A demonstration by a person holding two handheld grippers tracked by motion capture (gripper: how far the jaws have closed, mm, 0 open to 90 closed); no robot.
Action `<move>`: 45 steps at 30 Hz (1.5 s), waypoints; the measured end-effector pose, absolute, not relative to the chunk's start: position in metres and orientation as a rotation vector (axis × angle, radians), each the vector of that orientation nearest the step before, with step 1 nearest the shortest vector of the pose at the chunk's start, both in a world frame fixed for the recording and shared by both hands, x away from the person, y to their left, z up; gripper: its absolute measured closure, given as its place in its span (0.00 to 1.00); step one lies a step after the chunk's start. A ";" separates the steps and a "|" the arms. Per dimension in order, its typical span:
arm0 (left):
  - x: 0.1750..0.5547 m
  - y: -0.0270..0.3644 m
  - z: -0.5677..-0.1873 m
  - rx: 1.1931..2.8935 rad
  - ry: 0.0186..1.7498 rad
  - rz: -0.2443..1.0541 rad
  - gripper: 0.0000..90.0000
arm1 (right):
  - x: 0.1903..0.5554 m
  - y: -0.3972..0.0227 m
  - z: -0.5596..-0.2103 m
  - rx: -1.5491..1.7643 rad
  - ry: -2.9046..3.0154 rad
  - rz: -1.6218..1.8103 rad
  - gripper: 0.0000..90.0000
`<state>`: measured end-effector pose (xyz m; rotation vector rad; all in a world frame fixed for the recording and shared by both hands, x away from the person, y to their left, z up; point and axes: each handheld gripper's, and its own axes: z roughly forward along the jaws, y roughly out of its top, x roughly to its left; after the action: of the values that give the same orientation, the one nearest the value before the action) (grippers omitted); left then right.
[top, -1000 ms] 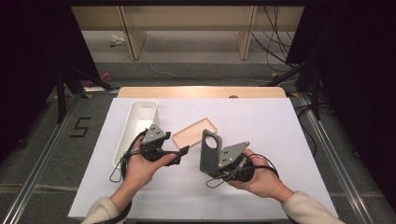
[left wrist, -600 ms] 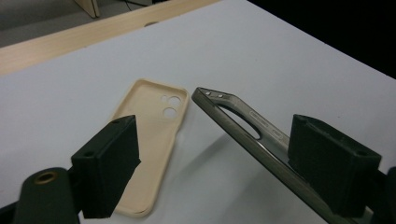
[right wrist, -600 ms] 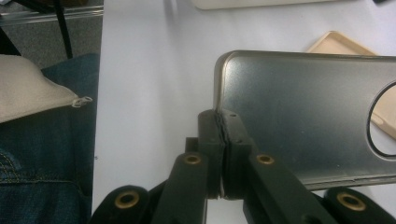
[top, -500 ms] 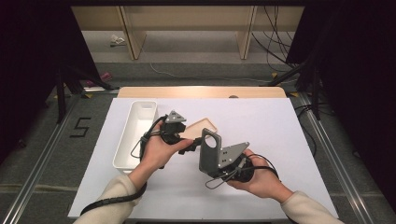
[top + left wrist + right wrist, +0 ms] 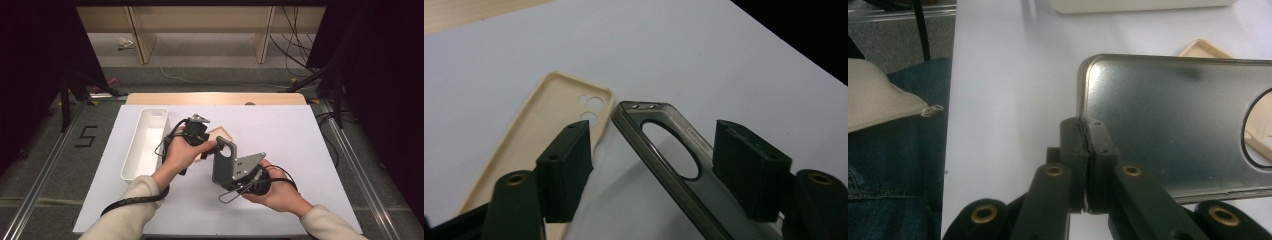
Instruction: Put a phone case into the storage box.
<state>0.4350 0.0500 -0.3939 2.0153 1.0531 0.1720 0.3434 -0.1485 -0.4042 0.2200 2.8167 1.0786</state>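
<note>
The right hand-held gripper (image 5: 1087, 165) has its two black jaws pressed together on the lower corner of a smoky grey translucent phone case (image 5: 1173, 125), pinching its rim. In the high view that case (image 5: 231, 162) stands up off the counter just below the centre of the frame, its round camera cut-out at the top, with the right hand (image 5: 277, 192) under it at lower centre-right.

The left hand-held gripper (image 5: 651, 172) is partly open, and its jaws have just been closing. In its own view the camera end of the grey case (image 5: 664, 145) lies between the two pads, nearer the right-hand one, with a clear gap on both sides, so nothing is gripped yet. In the high view this gripper (image 5: 197, 131) sits just left of centre, held by the left hand (image 5: 182, 152), right beside the top of the grey case.

A cream phone case (image 5: 541, 135) lies flat on the counter, open side up, under and to the left of the left jaw in the left gripper view; its corner (image 5: 220, 134) peeps out between the two grippers in the high view. The two cases' camera ends lie close together, and I cannot tell whether they touch.

A white oblong tray (image 5: 145, 145) stands left of centre, well inside the white counter (image 5: 300, 140), and looks empty. Open white surface stretches to the right of the hands and along the upper edge, where a wooden strip (image 5: 215, 98) borders the counter.

Count: two phone cases, two grippers, one tray.
</note>
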 end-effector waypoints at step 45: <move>0.426 0.043 -0.386 1.836 1.028 0.228 0.91 | 0.353 -0.145 -0.423 0.326 2.734 0.973 0.58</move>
<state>0.4263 0.0433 -0.3859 1.8358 1.0276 0.2284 0.3531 -0.1450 -0.4228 0.3261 2.7344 0.9726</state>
